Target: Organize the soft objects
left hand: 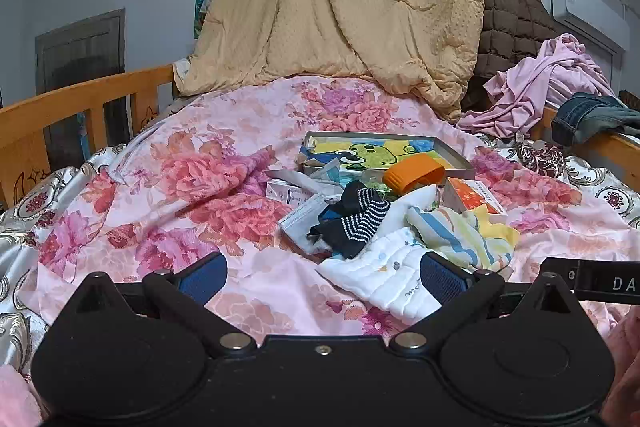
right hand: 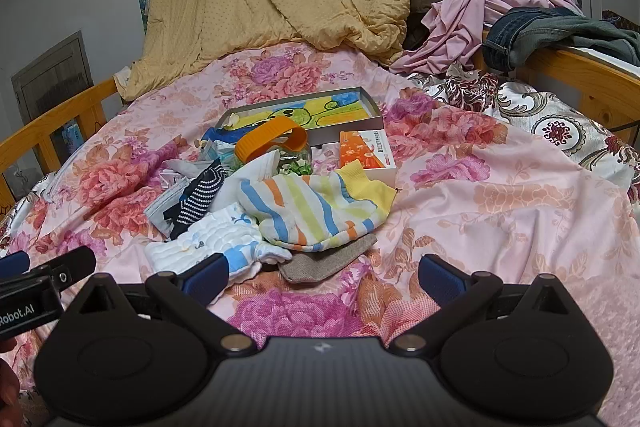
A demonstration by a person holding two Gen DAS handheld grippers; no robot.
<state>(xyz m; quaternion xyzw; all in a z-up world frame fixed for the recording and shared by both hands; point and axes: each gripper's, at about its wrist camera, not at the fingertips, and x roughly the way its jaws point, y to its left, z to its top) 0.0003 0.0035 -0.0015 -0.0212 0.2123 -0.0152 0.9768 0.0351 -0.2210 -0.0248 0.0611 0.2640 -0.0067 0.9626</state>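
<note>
Two handheld grippers are hovering side by side over a floral pink bedspread (right hand: 500, 211), both with jaws spread fully wide and gripping nothing. The left gripper (left hand: 322, 277) is angling down at the near edge of a pile of soft items, its right pad overlapping a white quilted cloth (left hand: 384, 267) in the picture, though contact cannot be told. The right gripper (right hand: 323, 273) is framing bare bedspread, with a grey sock (right hand: 328, 257) lying just ahead, seen only from the right wrist. Beyond, a striped sock (right hand: 316, 209) is lying atop the heap beside a dark dotted sock (left hand: 356, 219); behind them are sitting an orange-lidded jar (right hand: 276, 143), an orange carton (right hand: 366, 155) and an open shallow box (right hand: 348, 135). Open bedding is stretching to the right of the pile. Farther back, a tan quilt (left hand: 340, 7) is hanging, and pink clothing (right hand: 480, 11) and jeans (right hand: 532, 31) are draping a wooden bed rail (right hand: 580, 67).
</note>
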